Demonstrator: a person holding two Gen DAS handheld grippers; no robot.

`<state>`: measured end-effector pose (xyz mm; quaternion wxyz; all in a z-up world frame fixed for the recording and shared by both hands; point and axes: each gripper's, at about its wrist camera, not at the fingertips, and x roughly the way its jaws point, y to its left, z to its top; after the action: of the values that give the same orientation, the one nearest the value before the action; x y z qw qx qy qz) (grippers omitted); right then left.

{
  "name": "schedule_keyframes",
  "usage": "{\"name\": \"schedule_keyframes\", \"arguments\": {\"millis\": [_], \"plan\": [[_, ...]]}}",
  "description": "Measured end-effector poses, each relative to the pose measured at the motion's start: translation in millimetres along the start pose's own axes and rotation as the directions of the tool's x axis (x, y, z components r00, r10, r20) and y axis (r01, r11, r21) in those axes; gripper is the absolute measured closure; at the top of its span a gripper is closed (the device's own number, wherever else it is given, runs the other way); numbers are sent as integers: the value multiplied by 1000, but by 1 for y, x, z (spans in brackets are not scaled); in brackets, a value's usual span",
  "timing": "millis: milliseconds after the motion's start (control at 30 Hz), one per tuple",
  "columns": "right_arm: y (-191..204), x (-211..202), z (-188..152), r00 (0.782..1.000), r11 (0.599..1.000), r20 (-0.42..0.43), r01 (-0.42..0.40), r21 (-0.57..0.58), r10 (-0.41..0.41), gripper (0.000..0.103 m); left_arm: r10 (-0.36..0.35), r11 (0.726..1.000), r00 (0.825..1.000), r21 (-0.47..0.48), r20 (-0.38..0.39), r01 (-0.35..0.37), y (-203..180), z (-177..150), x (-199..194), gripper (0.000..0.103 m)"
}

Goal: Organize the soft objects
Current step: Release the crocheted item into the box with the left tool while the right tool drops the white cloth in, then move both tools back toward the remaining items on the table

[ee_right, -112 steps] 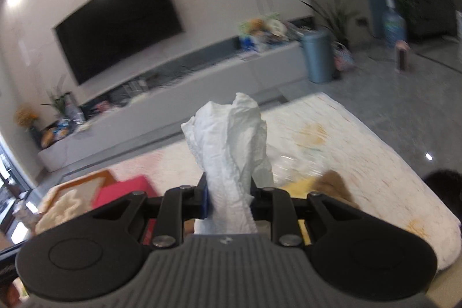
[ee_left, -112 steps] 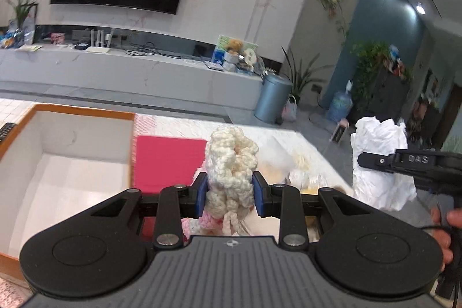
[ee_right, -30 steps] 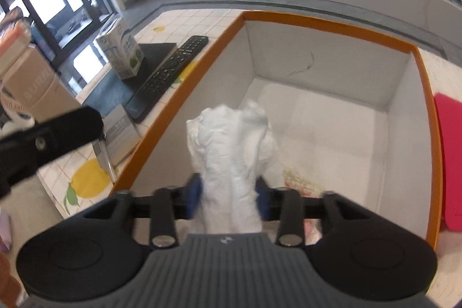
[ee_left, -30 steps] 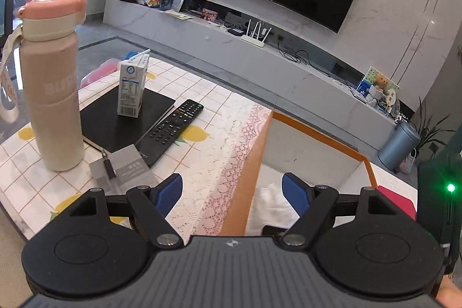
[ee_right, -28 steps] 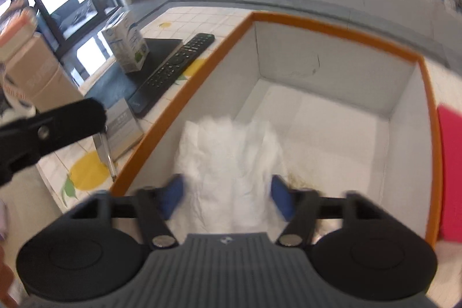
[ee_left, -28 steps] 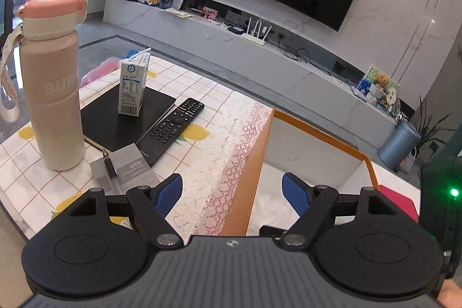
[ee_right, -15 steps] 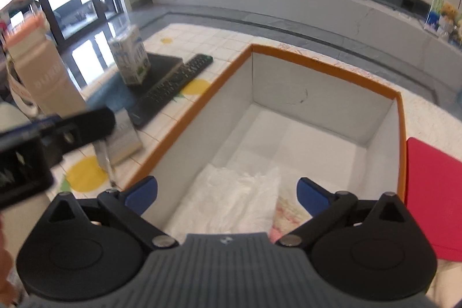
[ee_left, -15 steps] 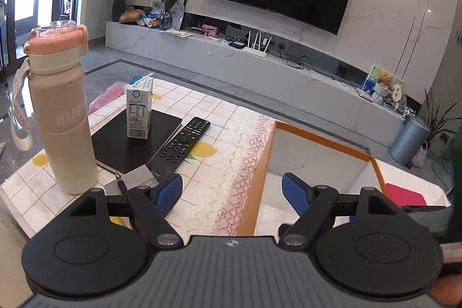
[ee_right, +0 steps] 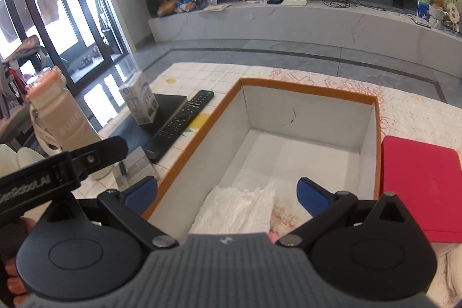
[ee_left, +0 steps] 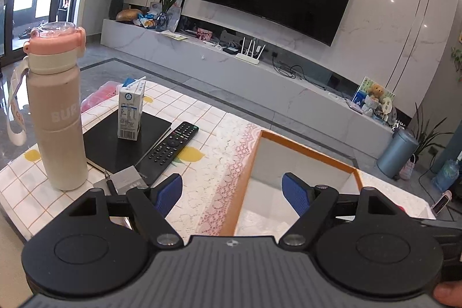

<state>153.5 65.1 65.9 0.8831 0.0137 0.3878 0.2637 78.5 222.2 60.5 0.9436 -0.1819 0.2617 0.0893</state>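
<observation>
Right gripper [ee_right: 226, 191] above near end of box [ee_right: 306, 98], blue pads spread wide, jaws just opened, nothing between them; likely a release over the box; left gripper [ee_left: 232, 189] likewise wide and empty, astride the box's orange rim; white cloth [ee_right: 239, 207] lying crumpled on box floor, touching pink-and-cream knitted piece [ee_right: 281, 217] beside it; rest of floor bare; red pad [ee_right: 420, 186] outside, just beside the box wall.

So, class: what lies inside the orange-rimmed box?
Inside the box lie a crumpled white cloth and, beside it, a pink-and-cream knitted piece. The right gripper's body hides the near end of both.
</observation>
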Motion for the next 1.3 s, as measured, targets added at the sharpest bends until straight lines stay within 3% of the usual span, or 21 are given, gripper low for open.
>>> {"name": "schedule_keyframes", "arguments": {"millis": [133, 300, 567, 700, 1033, 1300], "plan": [[-9, -20, -1, 1000, 1000, 26, -13, 18, 13, 2, -72, 996, 997, -55, -28, 71, -7, 1, -5, 11], [-19, -49, -2, 998, 1000, 69, -14, 27, 12, 2, -94, 995, 995, -18, 10, 94, -27, 2, -22, 11], [-38, -93, -13, 988, 995, 131, 79, 53, -85, 2, -115, 993, 991, 42, 64, 113, -52, 1, -53, 11], [-51, -119, -18, 977, 990, 165, 121, 78, -132, 2, -170, 983, 985, 78, 37, 167, -68, -4, -62, 11], [-105, -195, -28, 932, 959, 228, 262, 108, -280, 2, -273, 945, 961, 174, -47, 277, -126, -30, -58, 11], [-154, -245, -50, 875, 911, 252, 391, 135, -413, 2, -315, 905, 945, 271, -87, 327, -166, -58, -55, 11]]}}
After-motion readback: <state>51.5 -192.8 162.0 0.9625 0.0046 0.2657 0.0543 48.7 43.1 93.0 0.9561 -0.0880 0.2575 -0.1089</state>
